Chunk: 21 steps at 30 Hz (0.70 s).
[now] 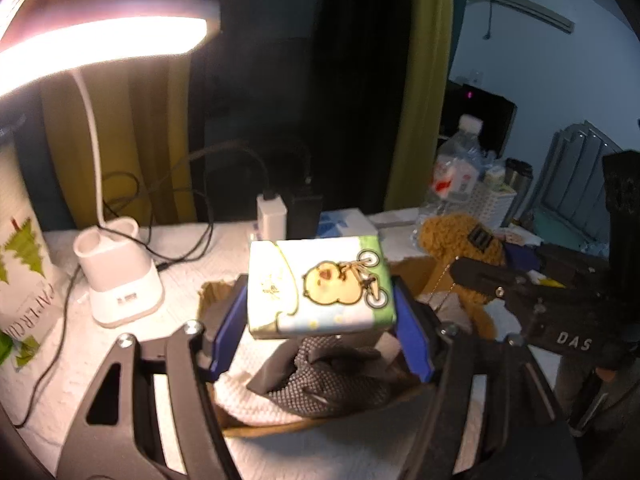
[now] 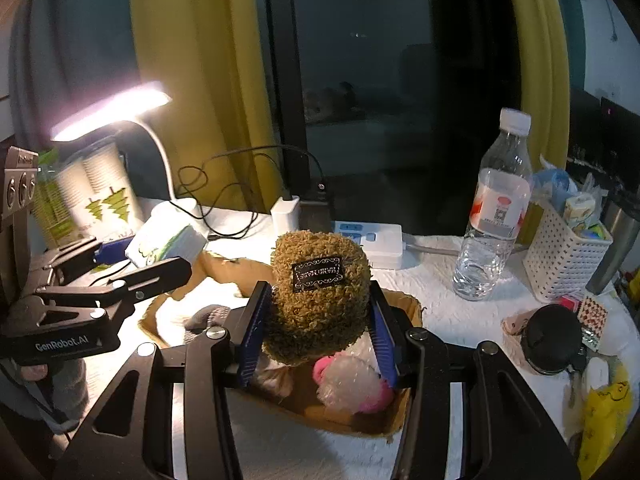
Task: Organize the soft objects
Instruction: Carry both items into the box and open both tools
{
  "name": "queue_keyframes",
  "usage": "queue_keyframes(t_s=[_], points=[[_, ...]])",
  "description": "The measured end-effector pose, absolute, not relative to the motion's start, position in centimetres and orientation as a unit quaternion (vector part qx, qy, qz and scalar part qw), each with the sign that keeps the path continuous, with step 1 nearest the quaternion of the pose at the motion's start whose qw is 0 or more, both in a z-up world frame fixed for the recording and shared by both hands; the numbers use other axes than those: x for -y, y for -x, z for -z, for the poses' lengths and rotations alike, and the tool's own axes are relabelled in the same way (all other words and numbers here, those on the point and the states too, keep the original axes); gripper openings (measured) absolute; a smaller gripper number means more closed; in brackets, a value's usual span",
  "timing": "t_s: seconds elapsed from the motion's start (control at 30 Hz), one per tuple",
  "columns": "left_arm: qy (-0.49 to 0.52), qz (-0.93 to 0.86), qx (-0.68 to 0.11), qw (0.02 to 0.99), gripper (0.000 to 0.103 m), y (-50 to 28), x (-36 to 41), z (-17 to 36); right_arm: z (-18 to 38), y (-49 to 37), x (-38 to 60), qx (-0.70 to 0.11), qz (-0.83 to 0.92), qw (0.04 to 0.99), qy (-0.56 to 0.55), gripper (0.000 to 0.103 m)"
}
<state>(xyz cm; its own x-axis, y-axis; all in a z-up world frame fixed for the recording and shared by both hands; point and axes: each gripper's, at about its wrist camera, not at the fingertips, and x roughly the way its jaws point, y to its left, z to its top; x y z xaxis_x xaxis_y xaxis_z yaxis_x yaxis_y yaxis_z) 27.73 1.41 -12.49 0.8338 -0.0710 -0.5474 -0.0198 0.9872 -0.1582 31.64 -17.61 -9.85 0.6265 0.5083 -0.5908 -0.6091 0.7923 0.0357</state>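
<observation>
Yellow curtains and a dark window back this white-covered table (image 2: 440, 312), lamp (image 1: 100, 36) glowing on my left. My left gripper (image 1: 320, 300) clamps a tissue pack (image 1: 320, 284) printed with a cartoon chick, held above the cardboard box (image 1: 320, 426) where grey mesh fabric (image 1: 328, 376) lies. My right gripper (image 2: 318, 320) squeezes a brown plush toy (image 2: 318, 300) over the same box, a pink fluffy thing (image 2: 352, 388) beneath it. Further right stand a water bottle (image 2: 496, 216) and a white basket (image 2: 560, 260).
</observation>
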Motion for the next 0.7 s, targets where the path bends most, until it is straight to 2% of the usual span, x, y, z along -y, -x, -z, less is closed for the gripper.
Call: queue_keyframes(t_s=[0.3, 0.6, 0.67, 0.7], points=[[0.090, 0.011, -0.330, 0.940, 0.069, -30.8, -1.4, 16.5, 13.0, -33.9, 16.7, -0.332, -0.309, 0.888, 0.084, 0.049], [0.097, 0.014, -0.349, 0.932, 0.069, -32.0, -1.5, 18.0, 15.1, -34.9, 16.2, -0.357, -0.302, 0.880, 0.086, 0.049], [0.094, 0.013, -0.350, 0.932, 0.072, -32.1, -1.4, 18.0, 15.2, -35.0, 16.2, -0.359, -0.301, 0.879, 0.087, 0.050], [0.095, 0.014, -0.349, 0.932, 0.077, -32.1, -1.4, 18.0, 15.2, -35.0, 16.1, -0.360, -0.301, 0.879, 0.088, 0.051]])
